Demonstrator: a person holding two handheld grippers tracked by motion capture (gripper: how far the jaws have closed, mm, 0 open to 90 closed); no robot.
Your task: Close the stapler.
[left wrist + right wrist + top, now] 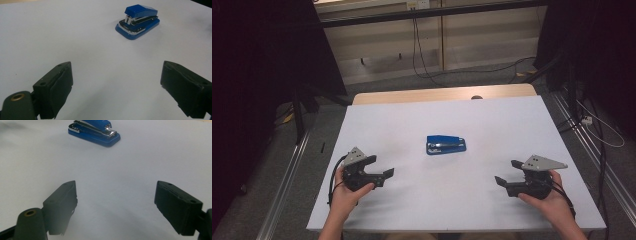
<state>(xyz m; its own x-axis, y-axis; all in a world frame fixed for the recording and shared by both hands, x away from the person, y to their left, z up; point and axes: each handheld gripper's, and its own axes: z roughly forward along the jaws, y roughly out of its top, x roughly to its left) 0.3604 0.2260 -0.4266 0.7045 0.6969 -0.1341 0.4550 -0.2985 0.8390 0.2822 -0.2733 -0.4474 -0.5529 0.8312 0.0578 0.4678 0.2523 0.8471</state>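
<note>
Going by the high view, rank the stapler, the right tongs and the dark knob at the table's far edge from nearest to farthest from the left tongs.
1. Stapler, mid-table.
2. Right tongs, across at the near right.
3. Dark knob, far edge.

The left claw (116, 83) hovers low over the white worktop (75, 37), its two black jaws spread wide with nothing between them. Well ahead, toward the upper right, a blue stapler (138, 22) rests flat on the worktop.
</note>
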